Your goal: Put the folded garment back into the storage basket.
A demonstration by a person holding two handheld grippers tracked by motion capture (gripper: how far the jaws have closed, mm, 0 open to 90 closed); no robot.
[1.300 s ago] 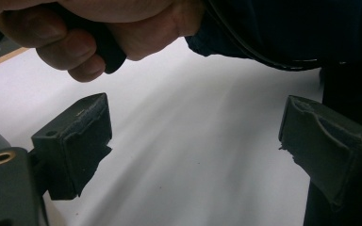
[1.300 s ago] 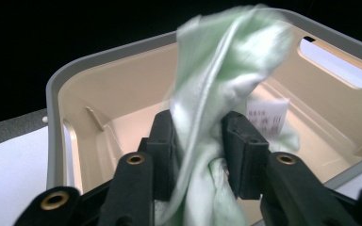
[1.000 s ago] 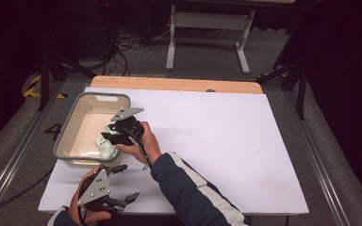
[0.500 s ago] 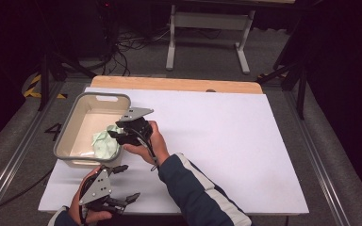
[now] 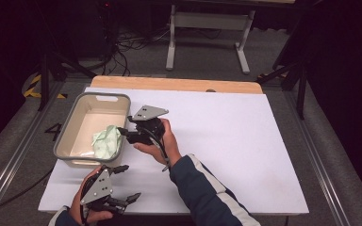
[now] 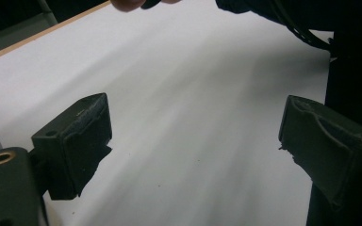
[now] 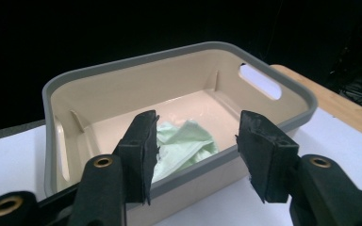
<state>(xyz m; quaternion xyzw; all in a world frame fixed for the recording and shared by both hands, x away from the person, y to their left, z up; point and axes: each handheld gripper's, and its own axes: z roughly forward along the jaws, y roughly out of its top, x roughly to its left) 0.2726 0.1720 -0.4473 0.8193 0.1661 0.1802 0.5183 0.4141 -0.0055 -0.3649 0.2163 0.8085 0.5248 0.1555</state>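
The pale green cloth [image 5: 106, 141] is lying crumpled inside the beige bin [image 5: 75, 123], its near part hiding behind the bin's wall in the right gripper view. The right gripper [image 5: 124, 134] is hovering at the rim, jaws apart and empty. The left gripper [image 5: 125, 184] is resting low over the white surface [image 5: 245, 141], jaws spread wide.

Lower middle of the high view: dark navy jacket sleeve [image 5: 207, 190] with white stripes along it. Black two-jaw right gripper [image 5: 125, 135] carries a grey three-cornered plate on top, black cable trailing. Black left gripper [image 5: 126, 183], lower left, same grey plate with small screws. Gripper views: matte black blocky jaws, brass-coloured screw eyelets [image 7: 103, 162] at their bases.
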